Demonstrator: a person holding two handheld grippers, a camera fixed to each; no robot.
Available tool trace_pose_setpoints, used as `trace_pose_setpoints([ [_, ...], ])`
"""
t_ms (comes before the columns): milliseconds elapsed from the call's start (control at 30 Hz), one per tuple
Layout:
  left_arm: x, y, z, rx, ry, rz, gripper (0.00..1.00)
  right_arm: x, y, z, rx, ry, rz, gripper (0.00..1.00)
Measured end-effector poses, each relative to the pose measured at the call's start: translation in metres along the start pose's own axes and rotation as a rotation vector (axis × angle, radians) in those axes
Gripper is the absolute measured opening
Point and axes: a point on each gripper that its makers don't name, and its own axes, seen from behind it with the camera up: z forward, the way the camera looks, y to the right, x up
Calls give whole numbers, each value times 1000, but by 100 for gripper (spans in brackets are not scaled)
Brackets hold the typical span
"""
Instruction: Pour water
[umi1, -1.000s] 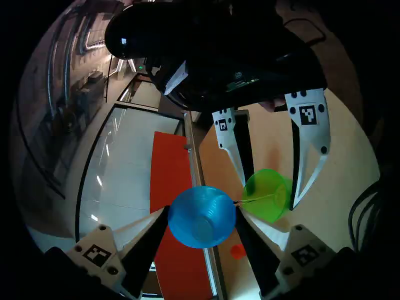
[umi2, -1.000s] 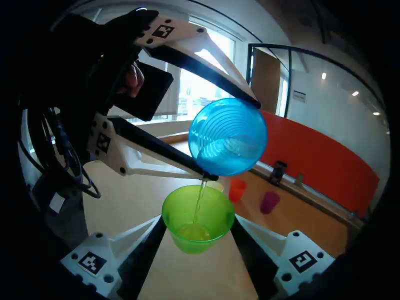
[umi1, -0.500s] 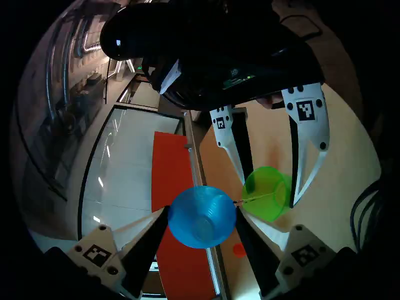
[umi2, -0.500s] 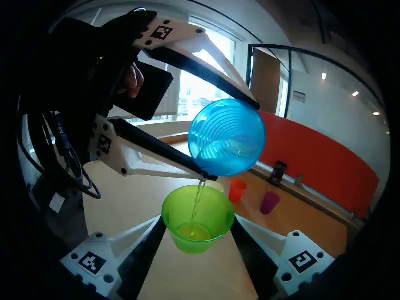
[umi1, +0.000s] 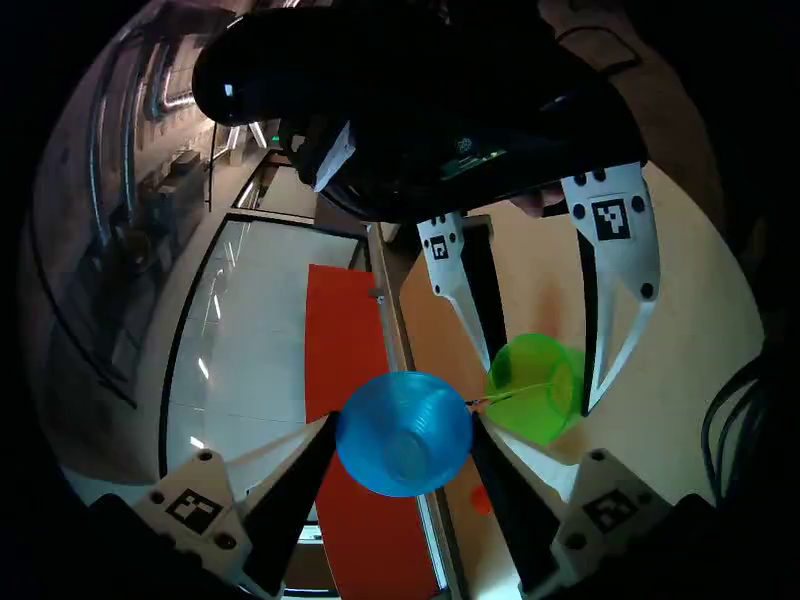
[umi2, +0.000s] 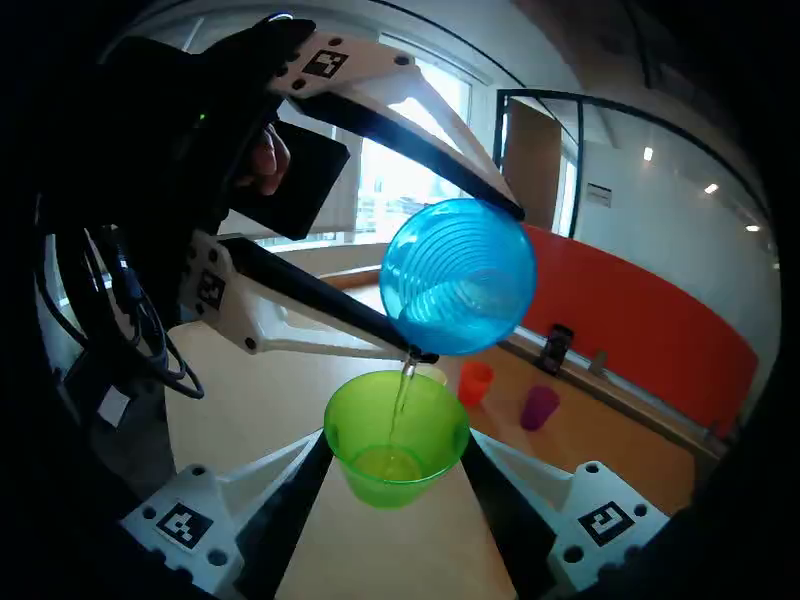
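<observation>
My left gripper (umi1: 402, 440) is shut on a blue cup (umi1: 404, 434), tipped over on its side; the blue cup (umi2: 458, 276) hangs above the green one. A thin stream of water (umi2: 400, 400) runs from its rim into the green cup (umi2: 396, 436), which has a little water at the bottom. My right gripper (umi2: 396, 450) is shut on the green cup and holds it upright over the wooden table (umi2: 400, 550). The left gripper view has the green cup (umi1: 532, 388) between the right gripper's fingers (umi1: 615, 330), just past the blue cup's rim.
An orange cup (umi2: 474, 381), a purple cup (umi2: 539, 405) and a pale cup (umi2: 432, 373) stand on the table beyond the green cup. A red wall (umi2: 650, 330) runs along the far side. A person's hand (umi2: 265, 160) and dark cables (umi2: 130, 320) are at the left.
Water keeps running from the blue cup into the green cup. Both cups and both grippers have hardly moved.
</observation>
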Motion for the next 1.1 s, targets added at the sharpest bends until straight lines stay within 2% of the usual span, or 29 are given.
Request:
trace_pose_setpoints([
  [600,2,-3,-4,-7,0,22,90,1,1,1,-2,8,-1,91],
  [1100,3,-6,-6,-9,2,64,90,1,0,1,-4,11,3,91],
])
